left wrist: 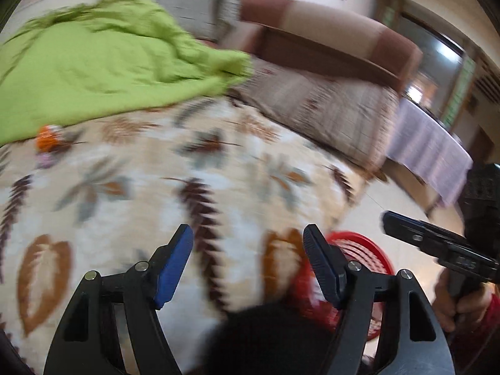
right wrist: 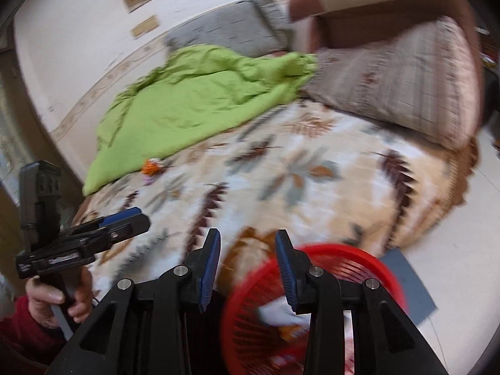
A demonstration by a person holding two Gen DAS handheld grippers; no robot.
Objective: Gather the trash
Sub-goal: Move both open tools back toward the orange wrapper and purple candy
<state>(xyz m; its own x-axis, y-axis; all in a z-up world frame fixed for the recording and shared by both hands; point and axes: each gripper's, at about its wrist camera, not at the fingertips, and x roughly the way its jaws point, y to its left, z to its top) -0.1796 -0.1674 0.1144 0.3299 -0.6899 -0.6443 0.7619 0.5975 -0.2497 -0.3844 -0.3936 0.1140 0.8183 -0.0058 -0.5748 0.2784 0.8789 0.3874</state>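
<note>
The bed (right wrist: pixel 312 168) fills most of the room, its leaf-patterned cover running out to a scalloped brown hem at the near corner, where it drops to pale floor (right wrist: pixel 462 250); the open floor lies to that side, bare apart from a dark flat sheet (right wrist: pixel 412 284) lying on it. One crumpled green blanket (right wrist: pixel 187 100) is heaped toward the wall side of the bed, its lower edge stopping short of the middle, so a broad stretch of cover stays free. Two pillows sit at the head, a grey one (right wrist: pixel 225 31) against the wall and a striped one (right wrist: pixel 393 81) below the brown headboard (left wrist: pixel 328 34). One red basket (right wrist: pixel 359 259) stands on the floor hard against the bed's near edge, with a white scrap (right wrist: pixel 281 309) and some other bits in it (too blurred to name). On the cover, just off the blanket's edge, lie two small pieces of trash: an orange wrapper (right wrist: pixel 151 166) and, just beside it, a pale purple bit (right wrist: pixel 147 182). The left gripper (left wrist: pixel 247 268) hangs over the bed's near part, jaws well apart and nothing between them; the right gripper (right wrist: pixel 247 268) hangs above the basket's rim, jaws partly spread, also holding nothing. A hand (right wrist: pixel 53 297) in a red sleeve holds each.
</note>
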